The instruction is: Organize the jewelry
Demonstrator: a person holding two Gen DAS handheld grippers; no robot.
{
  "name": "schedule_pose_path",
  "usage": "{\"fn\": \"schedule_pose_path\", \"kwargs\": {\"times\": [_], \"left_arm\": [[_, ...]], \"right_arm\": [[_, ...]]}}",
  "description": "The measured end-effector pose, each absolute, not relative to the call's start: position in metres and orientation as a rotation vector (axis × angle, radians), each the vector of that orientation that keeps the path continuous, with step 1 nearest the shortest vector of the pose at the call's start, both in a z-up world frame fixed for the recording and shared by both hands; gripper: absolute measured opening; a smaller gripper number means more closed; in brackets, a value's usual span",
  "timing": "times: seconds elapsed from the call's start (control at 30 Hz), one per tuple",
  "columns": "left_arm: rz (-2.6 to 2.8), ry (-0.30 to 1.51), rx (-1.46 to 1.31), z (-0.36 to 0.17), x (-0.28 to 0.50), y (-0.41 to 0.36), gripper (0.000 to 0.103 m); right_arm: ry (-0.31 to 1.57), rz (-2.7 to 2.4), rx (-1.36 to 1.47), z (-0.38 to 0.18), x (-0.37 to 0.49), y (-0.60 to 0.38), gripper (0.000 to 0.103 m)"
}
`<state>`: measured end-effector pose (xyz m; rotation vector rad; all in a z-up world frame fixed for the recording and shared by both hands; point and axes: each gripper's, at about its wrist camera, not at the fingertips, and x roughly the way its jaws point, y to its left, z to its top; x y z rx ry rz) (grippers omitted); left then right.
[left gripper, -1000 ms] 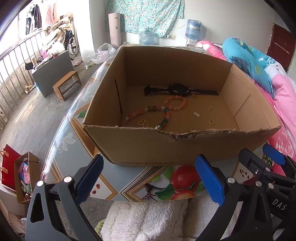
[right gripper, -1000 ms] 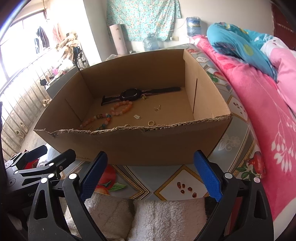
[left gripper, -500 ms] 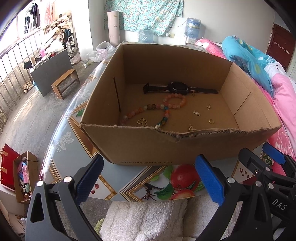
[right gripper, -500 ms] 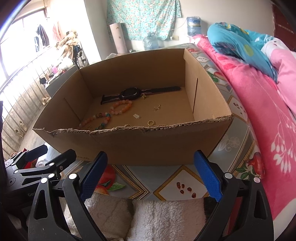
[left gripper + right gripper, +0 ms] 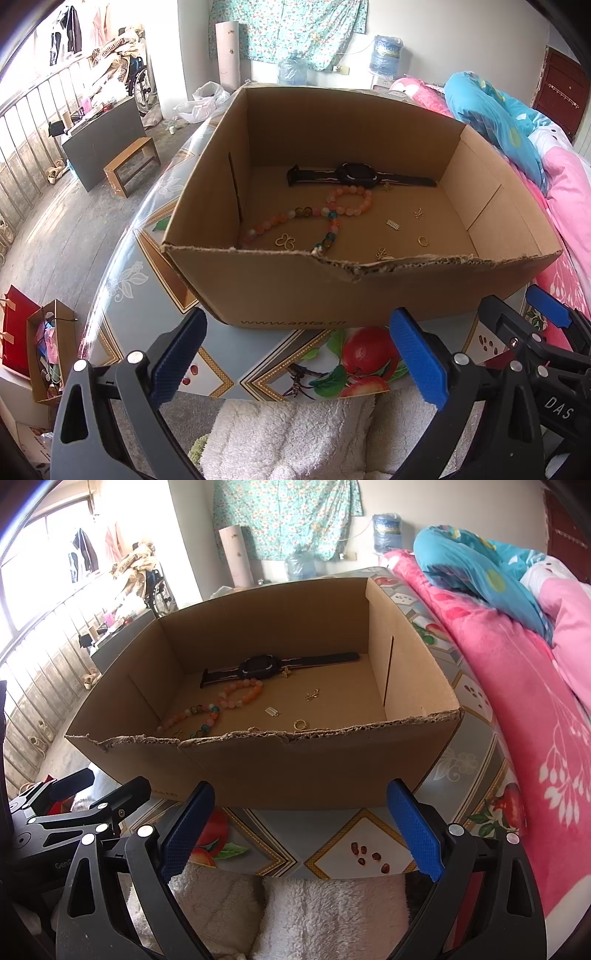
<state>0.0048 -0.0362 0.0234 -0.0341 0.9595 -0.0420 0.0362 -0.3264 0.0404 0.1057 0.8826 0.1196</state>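
An open cardboard box (image 5: 291, 295) (image 5: 295, 771) stands on a fruit-patterned table. Inside lie a black watch (image 5: 356, 175) (image 5: 258, 666), an orange bead necklace (image 5: 314, 214) (image 5: 236, 701), a gold butterfly charm (image 5: 285, 242), a gold ring (image 5: 423, 241) (image 5: 300, 724) and small gold pieces (image 5: 393, 224) (image 5: 311, 695). My left gripper (image 5: 295, 354) hangs open in front of the box's near wall, holding nothing. My right gripper (image 5: 299, 829) is open too, just to the right of it, also short of the box and empty.
A pink and blue blanket (image 5: 517, 664) lies along the right of the table. White fleece (image 5: 288, 439) shows under both grippers. Left of the table, the floor holds a wooden stool (image 5: 131, 164) and a small box of clutter (image 5: 48, 350).
Both cameras have lifted and tipped a little, so more of the box floor shows. Nothing in the box has moved, and both grippers stay open.
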Motion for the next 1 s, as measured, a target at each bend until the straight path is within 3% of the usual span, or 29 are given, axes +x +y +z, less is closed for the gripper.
{"fn": "schedule_pose_path", "kwargs": {"times": [1.0], "left_arm": [[-0.036, 0.964, -0.035, 0.0224, 0.0035, -0.037, 0.097]], "right_arm": [[0.887, 0.127, 0.099, 0.0401, 0.0376, -0.3258, 0.09]]}}
